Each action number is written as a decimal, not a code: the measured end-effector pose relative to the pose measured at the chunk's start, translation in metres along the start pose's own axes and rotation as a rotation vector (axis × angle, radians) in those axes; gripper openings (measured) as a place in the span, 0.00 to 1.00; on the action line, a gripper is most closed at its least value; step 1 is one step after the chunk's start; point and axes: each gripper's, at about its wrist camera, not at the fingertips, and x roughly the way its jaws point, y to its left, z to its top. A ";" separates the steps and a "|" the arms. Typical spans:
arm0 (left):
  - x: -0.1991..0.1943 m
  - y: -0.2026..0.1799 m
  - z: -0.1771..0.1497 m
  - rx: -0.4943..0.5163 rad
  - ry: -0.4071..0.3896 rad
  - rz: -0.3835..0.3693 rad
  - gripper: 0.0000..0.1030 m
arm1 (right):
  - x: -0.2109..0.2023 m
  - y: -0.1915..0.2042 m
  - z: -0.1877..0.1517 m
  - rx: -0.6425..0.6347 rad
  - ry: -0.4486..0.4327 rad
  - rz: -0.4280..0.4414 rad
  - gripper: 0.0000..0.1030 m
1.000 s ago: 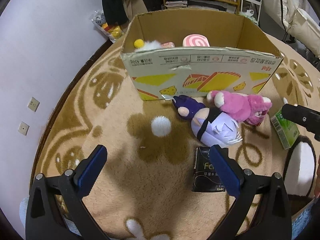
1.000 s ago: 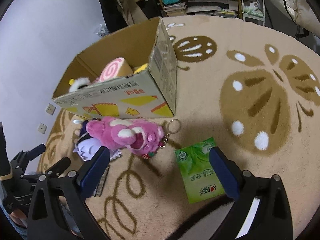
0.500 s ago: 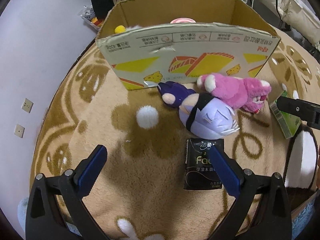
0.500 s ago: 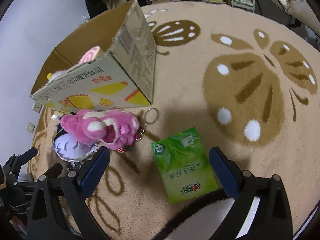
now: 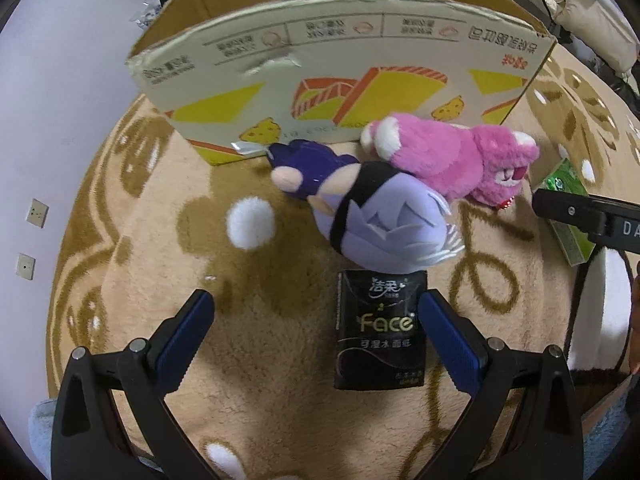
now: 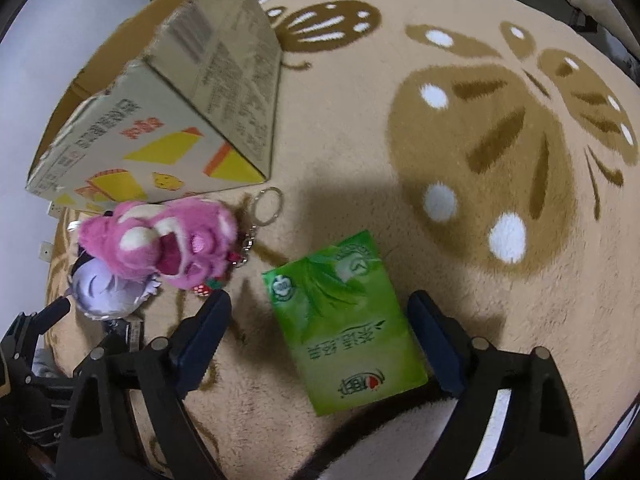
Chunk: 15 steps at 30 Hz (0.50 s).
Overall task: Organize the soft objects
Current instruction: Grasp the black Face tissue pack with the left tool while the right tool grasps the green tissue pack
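green tissue pack [image 6: 344, 320] lies between the right gripper [image 6: 320, 332] fingers [image 6: 434, 344].

box [image 5: 340, 92] behind 2 plushies [image 5: 440, 156], tissue pk [image 5: 380, 336] in front

Left gripper [image 5: 316, 334] moved closer to black tissue pack [image 5: 380, 334]; right gripper [image 6: 320, 338] closed in over green tissue pack [image 6: 344, 320].

The rug [image 6: 360, 184] is beige with brown butterfly shapes and white dots. The cardboard box [image 5: 340, 80] shows yellow wedges edged in orange on its pale near side. The plush bear [image 5: 448, 160] is pink with white paws, the plush doll [image 5: 380, 224] lavender and dark purple. The near tissue pack [image 5: 380, 336] is black; the right tissue pack [image 6: 344, 320] is green. The gripper pads [image 5: 180, 340] are blue.
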 end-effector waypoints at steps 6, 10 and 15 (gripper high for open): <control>0.008 -0.002 0.004 -0.002 0.022 -0.017 0.98 | 0.005 0.001 0.004 -0.012 0.010 -0.010 0.90; 0.013 -0.001 0.005 0.002 0.036 -0.019 0.98 | 0.008 0.001 0.007 -0.021 0.018 -0.023 0.86; 0.017 -0.004 0.007 0.018 0.044 -0.015 0.98 | 0.008 0.006 0.006 -0.033 0.019 -0.026 0.77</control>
